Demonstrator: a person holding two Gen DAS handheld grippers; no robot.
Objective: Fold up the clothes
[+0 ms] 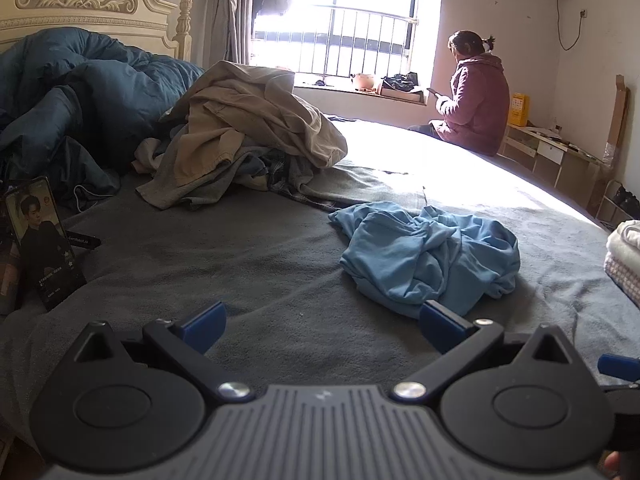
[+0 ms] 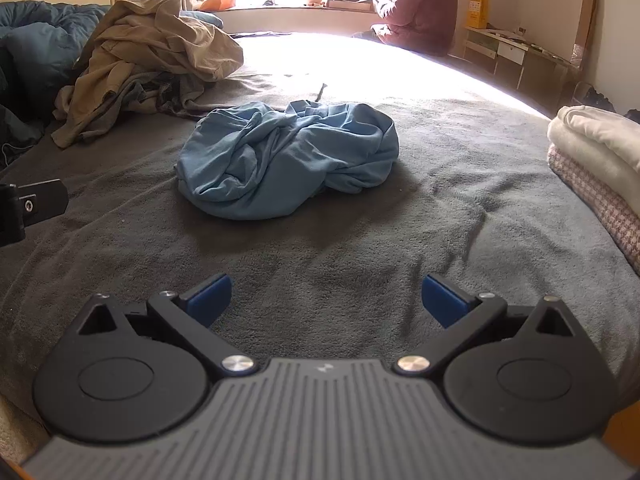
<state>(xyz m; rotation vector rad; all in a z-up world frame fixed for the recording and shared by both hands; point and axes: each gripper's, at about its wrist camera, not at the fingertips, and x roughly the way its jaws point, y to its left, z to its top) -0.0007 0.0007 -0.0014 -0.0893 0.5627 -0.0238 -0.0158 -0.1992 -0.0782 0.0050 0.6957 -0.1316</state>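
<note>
Both jaws wide, empty, blue garment [image 2: 288, 156] ahead, untouched

Blue garment [image 2: 288, 156]: soft matt knit cloth, creased. Bed cover [image 2: 360, 264]: grey, fuzzy nap, matt. Tongs [image 2: 326, 300]: matt black plastic, blue rubbery pads [image 2: 210, 298], shiny metal pivot pins. Headboard [image 1: 80, 4]: carved cream-painted wood.

Bare grey blanket [image 2: 320, 264] is lying open ahead of the right gripper [image 2: 326, 300] up to the crumpled blue garment [image 2: 288, 160], while folded cloths [image 2: 596, 168] are crowding its right and a heap of clothes [image 2: 152, 56] is blocking the far left.
</note>
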